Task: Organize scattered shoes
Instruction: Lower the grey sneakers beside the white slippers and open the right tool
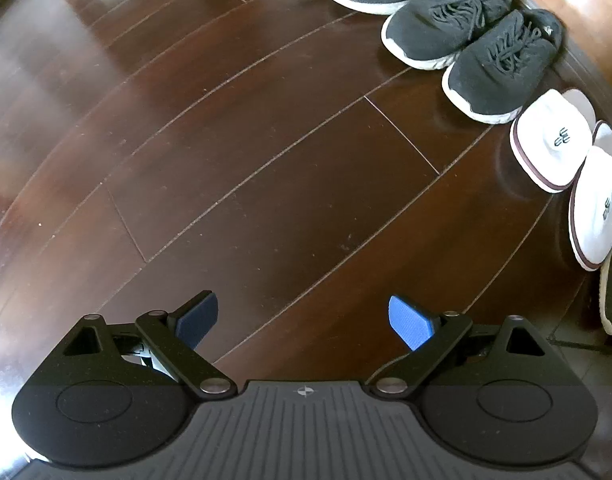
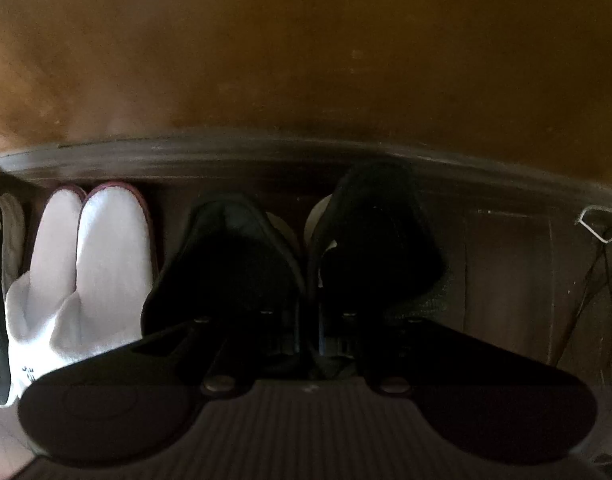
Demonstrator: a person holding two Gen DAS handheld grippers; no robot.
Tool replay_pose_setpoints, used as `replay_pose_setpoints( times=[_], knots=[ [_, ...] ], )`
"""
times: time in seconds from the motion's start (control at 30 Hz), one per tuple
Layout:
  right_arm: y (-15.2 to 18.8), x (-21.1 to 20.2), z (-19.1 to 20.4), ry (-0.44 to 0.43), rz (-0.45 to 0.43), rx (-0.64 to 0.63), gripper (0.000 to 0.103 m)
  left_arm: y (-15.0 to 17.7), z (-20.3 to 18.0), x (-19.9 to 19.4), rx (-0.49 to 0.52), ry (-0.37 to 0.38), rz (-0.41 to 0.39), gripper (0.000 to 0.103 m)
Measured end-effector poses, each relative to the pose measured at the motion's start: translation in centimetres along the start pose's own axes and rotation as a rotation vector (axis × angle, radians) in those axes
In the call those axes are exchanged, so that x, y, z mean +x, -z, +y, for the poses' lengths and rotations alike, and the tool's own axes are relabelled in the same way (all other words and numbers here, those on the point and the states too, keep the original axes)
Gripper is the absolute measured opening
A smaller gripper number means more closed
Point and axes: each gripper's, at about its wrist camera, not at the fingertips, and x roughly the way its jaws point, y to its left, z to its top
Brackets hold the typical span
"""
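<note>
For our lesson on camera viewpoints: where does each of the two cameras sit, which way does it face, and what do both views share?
Left wrist: on the left gripper, above the wooden floor, angled down; open fingers show; sneakers and white slippers line the right edge.
Right wrist: on the right gripper, low, facing the wall; its fingers look closed between two black shoes, grip unclear.
Shared: the white slippers.
</note>
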Motion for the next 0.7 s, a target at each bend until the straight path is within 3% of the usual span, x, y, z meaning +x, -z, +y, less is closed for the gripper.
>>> replay_pose_setpoints(
  times=[0.07,0.17,0.33,0.5,0.53,0.7],
  knots=[
    [0.1,-0.1,0.2,0.009,-0.003,-0.003,0.017,-0.1,0.3,-0.1,-0.002,-0.001,-0.003,0.096],
    [0.4,-0.9,0.8,0.023,-0.025,-0.007,0.062,-0.1,0.9,-0.3,-0.008,-0.002,-0.006,0.096],
    [2.0,-2.9,1.3,0.049,-0.099,-0.032,0.066,-0.2,2.3,-0.9,-0.029,0.0,-0.012,0.096],
    [3.6,-5.5,2.0,0.056,-0.164,-0.031,0.077,-0.3,3.9,-1.5,-0.049,0.003,-0.019,0.098],
    [4.1,-6.2,2.0,0.034,-0.17,-0.024,0.078,-0.2,4.2,-1.6,-0.056,0.003,-0.018,0.103],
    [6.4,-9.3,2.4,-0.019,-0.217,0.003,0.084,-0.2,6.3,-2.3,-0.074,0.01,-0.025,0.103]
  ],
)
